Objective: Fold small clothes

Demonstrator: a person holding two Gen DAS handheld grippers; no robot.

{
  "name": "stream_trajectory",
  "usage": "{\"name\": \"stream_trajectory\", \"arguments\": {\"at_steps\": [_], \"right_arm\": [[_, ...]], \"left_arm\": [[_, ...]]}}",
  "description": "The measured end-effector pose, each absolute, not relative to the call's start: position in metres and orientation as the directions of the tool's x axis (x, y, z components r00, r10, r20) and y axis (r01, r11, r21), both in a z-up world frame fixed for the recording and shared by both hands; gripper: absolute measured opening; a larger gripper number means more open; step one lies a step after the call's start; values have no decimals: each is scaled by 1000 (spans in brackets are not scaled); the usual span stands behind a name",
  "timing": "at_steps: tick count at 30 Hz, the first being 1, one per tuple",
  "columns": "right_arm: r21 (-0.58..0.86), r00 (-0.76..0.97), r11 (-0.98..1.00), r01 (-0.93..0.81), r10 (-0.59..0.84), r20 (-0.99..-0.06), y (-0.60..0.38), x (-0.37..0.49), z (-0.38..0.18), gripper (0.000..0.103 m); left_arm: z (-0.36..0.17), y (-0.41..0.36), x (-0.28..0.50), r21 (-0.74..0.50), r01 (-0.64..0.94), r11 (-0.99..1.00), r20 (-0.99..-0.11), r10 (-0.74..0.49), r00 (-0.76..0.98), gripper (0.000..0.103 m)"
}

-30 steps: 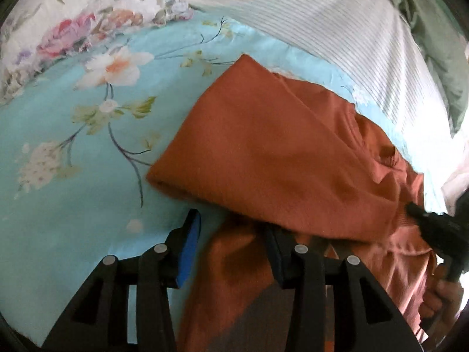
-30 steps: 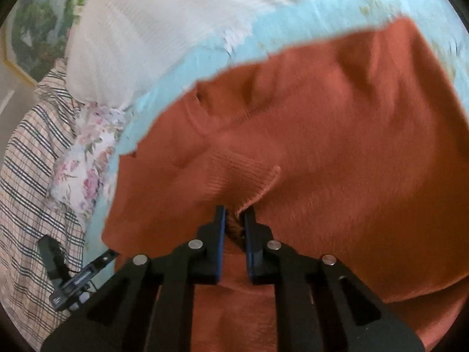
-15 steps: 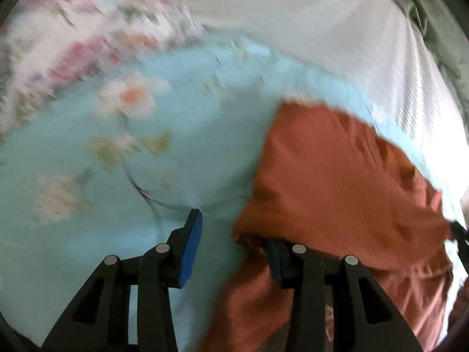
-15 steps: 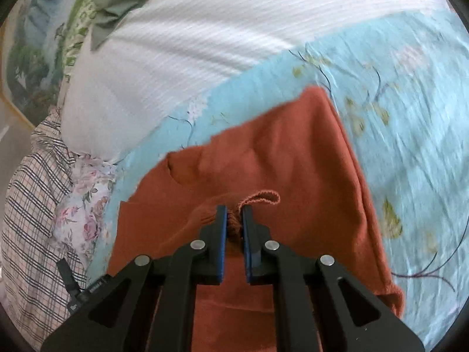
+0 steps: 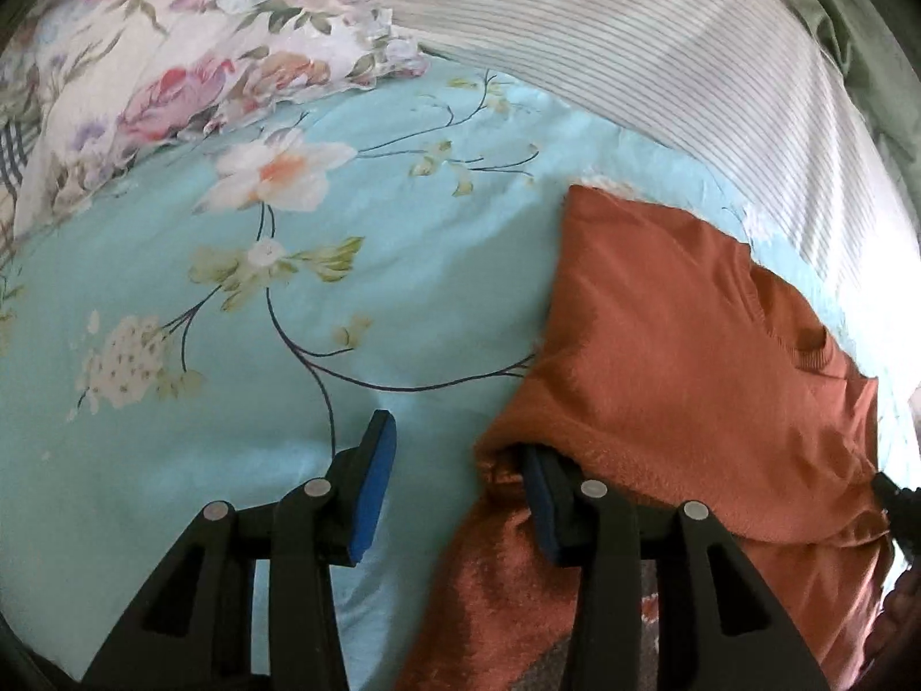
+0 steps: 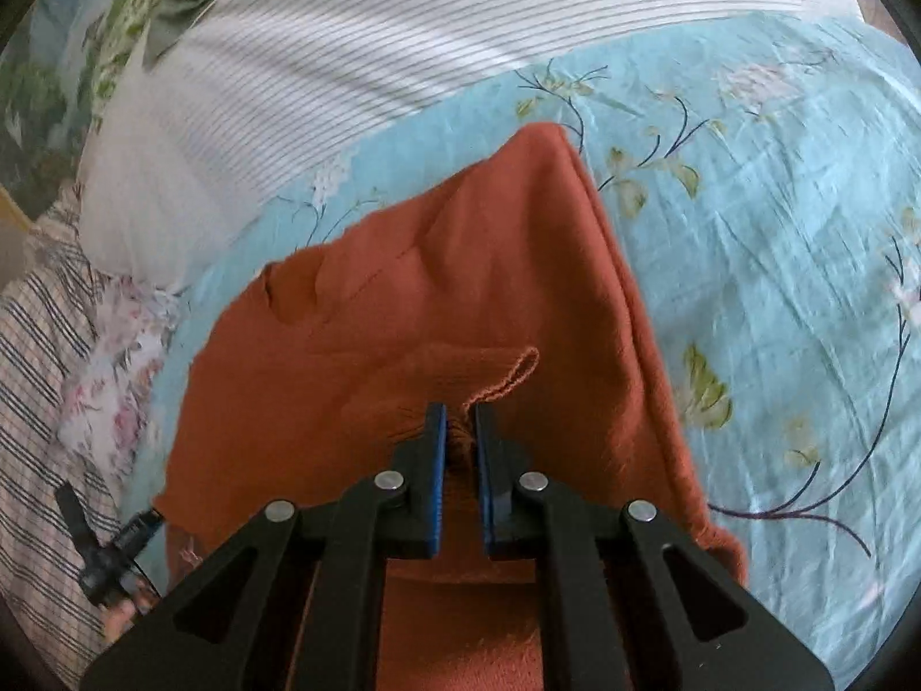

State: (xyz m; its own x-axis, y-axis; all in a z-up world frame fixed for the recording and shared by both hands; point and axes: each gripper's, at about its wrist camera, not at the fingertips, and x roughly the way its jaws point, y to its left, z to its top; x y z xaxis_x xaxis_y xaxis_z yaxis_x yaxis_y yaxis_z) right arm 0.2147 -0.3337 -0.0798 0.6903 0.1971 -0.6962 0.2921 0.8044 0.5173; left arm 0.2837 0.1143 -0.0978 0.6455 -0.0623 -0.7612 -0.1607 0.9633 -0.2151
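Observation:
A rust-orange knit garment (image 5: 679, 357) lies on a light blue floral bedsheet (image 5: 230, 345), partly folded over itself. My left gripper (image 5: 455, 460) is open; its right finger is tucked under the folded edge of the garment, its left finger (image 5: 374, 460) is over bare sheet. In the right wrist view the same garment (image 6: 460, 276) fills the middle, and my right gripper (image 6: 459, 432) is shut on a bunched ribbed edge of it, with a small loop of fabric (image 6: 518, 368) sticking out just beyond the tips.
A white striped pillow (image 5: 662, 40) lies behind the garment and shows in the right wrist view (image 6: 403, 46) too. A floral pillow (image 5: 190, 57) is at the far left. Checked cloth (image 6: 40, 374) lies at the left of the right wrist view.
The folded garment has swung right in the left wrist view, uncovering more sheet. In the right wrist view the gripper pulled back with the held edge, so the garment looks smaller and more sheet shows.

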Motion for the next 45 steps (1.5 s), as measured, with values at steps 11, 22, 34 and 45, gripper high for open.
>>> {"name": "stream_trajectory", "arguments": {"at_steps": [11, 22, 34, 45], "right_arm": [[483, 721, 847, 224, 190, -666, -305, 209, -54, 11], [519, 690, 792, 320, 180, -701, -328, 168, -58, 38], [539, 693, 781, 315, 198, -693, -313, 69, -57, 62], [511, 692, 794, 330, 164, -703, -311, 5, -57, 62]], "left_arm": [[-96, 115, 285, -215, -174, 961, -765, -55, 642, 45], [-80, 123, 259, -202, -141, 969, -774, -70, 629, 62], [-77, 142, 164, -312, 18, 950, -768, -263, 584, 71], [-101, 128, 115, -374, 172, 911, -784, -410, 466, 71]]}}
